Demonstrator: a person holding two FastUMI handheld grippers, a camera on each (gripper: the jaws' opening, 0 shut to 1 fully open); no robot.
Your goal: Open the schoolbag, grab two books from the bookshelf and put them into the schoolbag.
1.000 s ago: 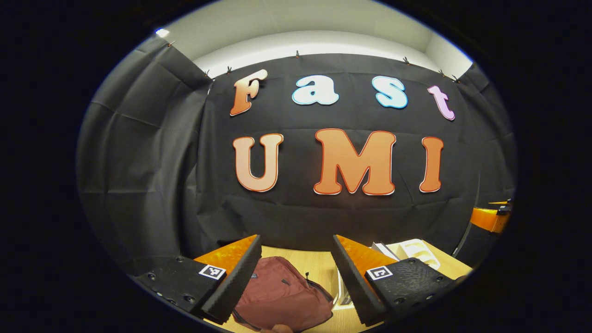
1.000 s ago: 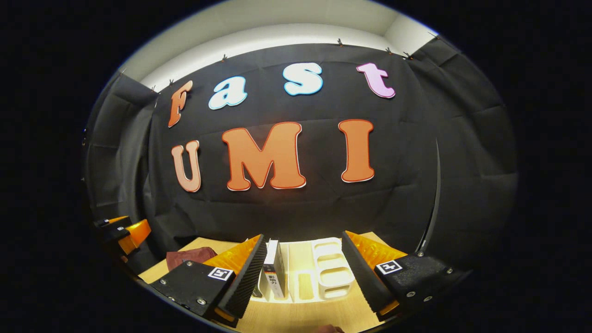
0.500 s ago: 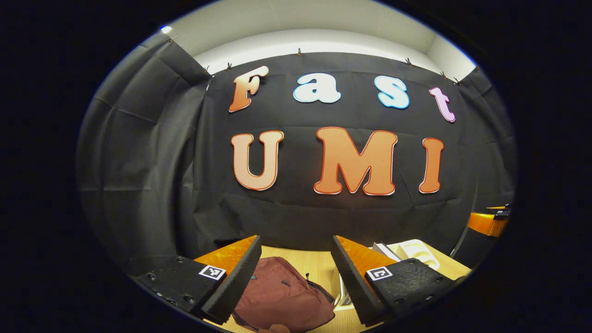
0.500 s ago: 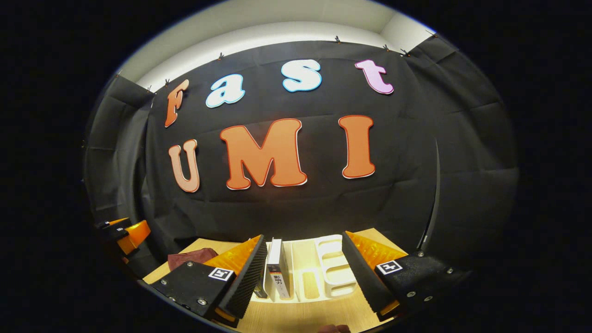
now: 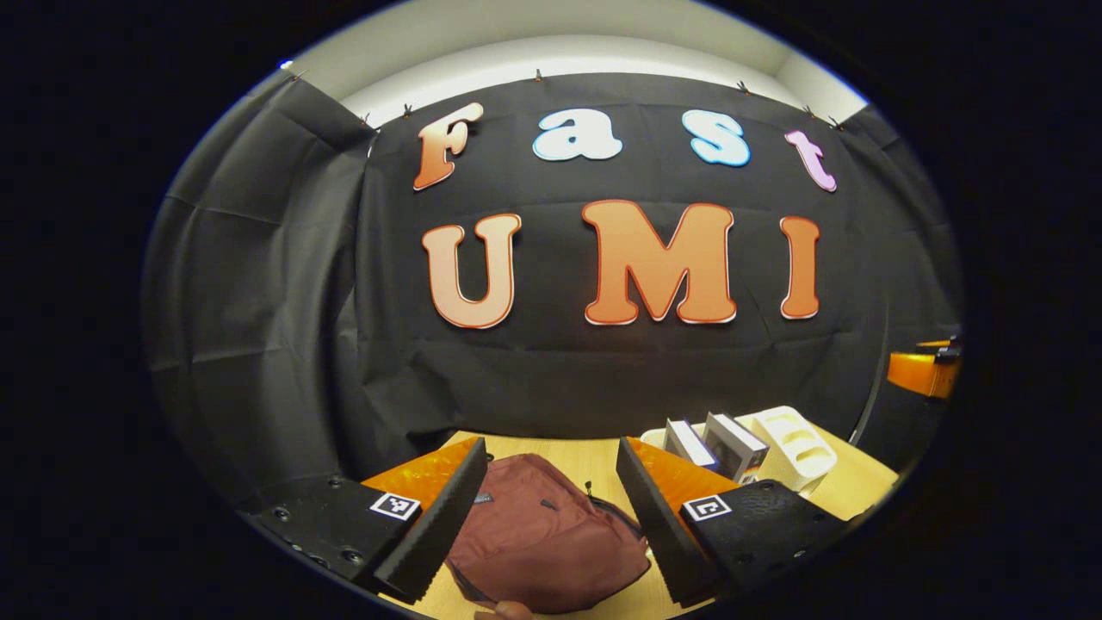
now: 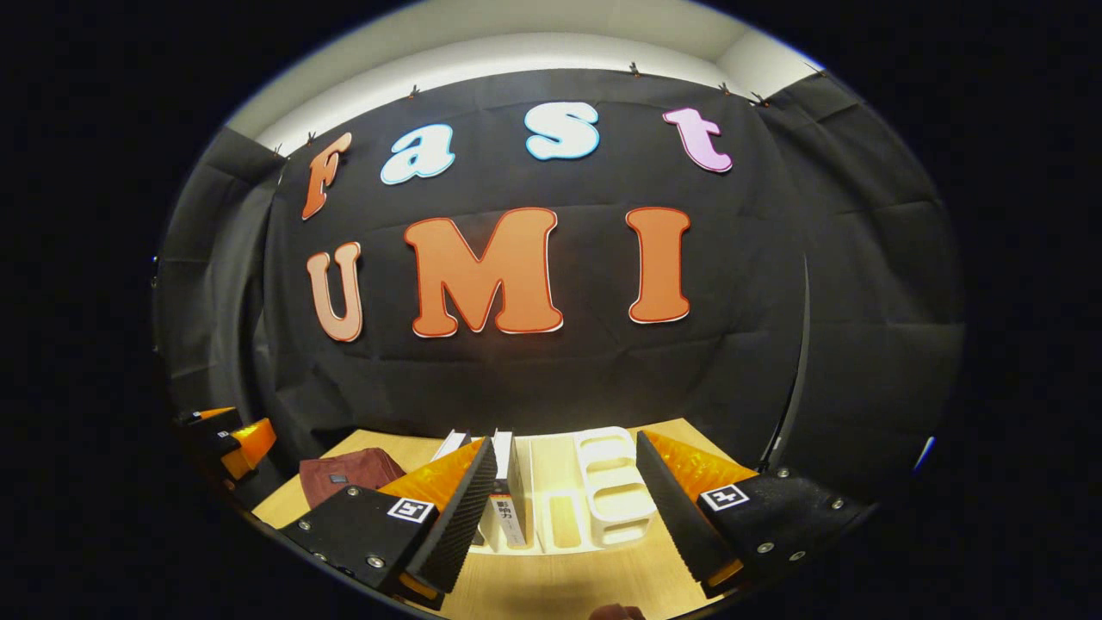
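A maroon schoolbag [image 5: 547,538] lies on the wooden table, its zipper running along the right side; it sits below and between the fingers of my left gripper [image 5: 551,517], which is open and empty above it. To its right stands a white bookshelf [image 5: 788,448] with two upright books [image 5: 719,443]. In the right gripper view the same bookshelf [image 6: 607,499] is straight ahead, with books [image 6: 508,491] in its left slots. My right gripper [image 6: 568,517] hangs open in front of it, holding nothing. The schoolbag [image 6: 349,474] shows at the left there.
The wooden table [image 6: 551,585] ends at the black cloth wall behind. The other gripper [image 5: 925,370] shows at the far right of the left gripper view, and the left one [image 6: 228,435] at the far left of the right gripper view.
Both cameras have tipped downward, so the bag, shelf and books sit higher and fuller in view. The jaws stay as wide as before.
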